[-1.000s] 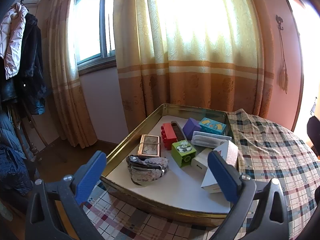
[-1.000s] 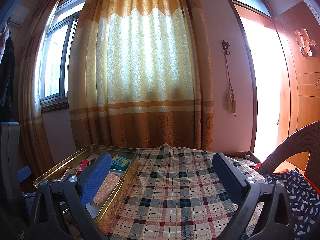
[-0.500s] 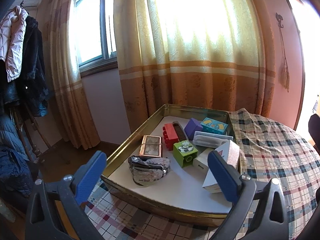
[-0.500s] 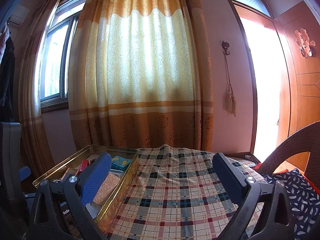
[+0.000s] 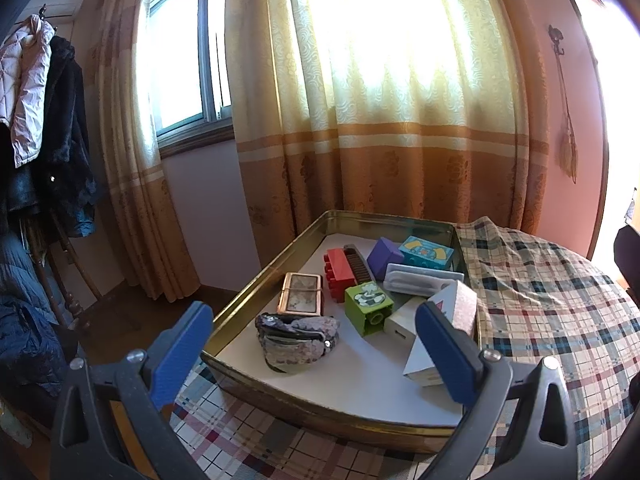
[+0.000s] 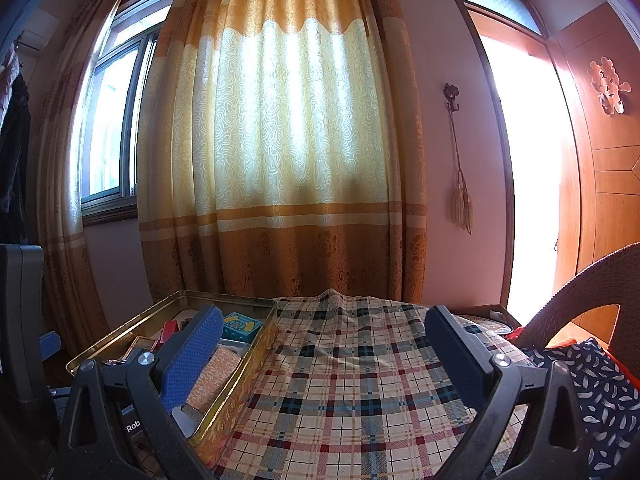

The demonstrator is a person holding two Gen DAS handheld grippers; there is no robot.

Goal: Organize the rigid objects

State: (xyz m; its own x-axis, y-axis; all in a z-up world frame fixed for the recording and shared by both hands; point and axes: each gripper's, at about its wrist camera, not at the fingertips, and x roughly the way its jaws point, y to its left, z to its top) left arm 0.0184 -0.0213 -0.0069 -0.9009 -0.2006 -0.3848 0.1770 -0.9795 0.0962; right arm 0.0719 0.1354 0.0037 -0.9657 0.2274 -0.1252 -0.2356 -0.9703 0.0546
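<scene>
Plaid tablecloth [image 6: 360, 380], gold tin tray [image 5: 256, 284] long axis toward curtain, both grippers' fingers spread, empty

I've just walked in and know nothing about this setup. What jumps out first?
A shallow gold metal tray on the plaid tablecloth, crowded with toy blocks: a green block, a red block, a purple block. Sunlit golden curtains glow behind. Both the left gripper and right gripper are open and empty.
</scene>
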